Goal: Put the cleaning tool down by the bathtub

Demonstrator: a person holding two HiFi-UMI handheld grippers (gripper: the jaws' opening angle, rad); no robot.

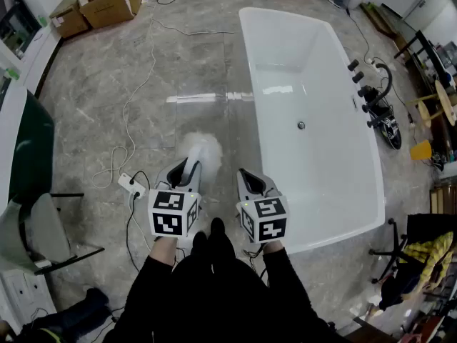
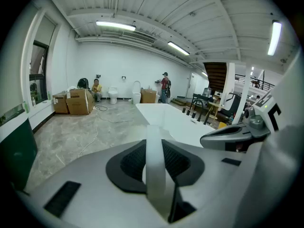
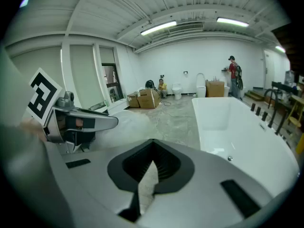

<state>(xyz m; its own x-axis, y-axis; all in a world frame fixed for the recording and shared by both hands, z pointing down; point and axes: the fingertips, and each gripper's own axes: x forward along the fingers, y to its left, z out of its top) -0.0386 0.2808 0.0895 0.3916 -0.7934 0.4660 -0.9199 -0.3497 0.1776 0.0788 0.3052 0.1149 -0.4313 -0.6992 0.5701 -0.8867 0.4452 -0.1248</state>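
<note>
A cleaning tool with a white fluffy head (image 1: pixel 201 151) hangs over the marble floor just left of the white bathtub (image 1: pixel 285 48). My left gripper (image 1: pixel 186 170) is shut on its pale handle (image 2: pixel 155 170), which runs between the black pads. In the right gripper view the fluffy head (image 3: pixel 121 122) shows beside the left gripper. My right gripper (image 1: pixel 250 180) is held level beside it, near the tub's near left corner, shut with nothing in it. The tub (image 3: pixel 247 127) stretches ahead on the right.
A power strip (image 1: pixel 131 184) and a white cable (image 1: pixel 132 98) lie on the floor to the left. Cardboard boxes (image 1: pixel 100 2) stand at the far wall. Black taps (image 1: pixel 368 91) line the tub's right side. A chair (image 1: pixel 36 227) is at the near left. Two people (image 2: pixel 96 90) are far off.
</note>
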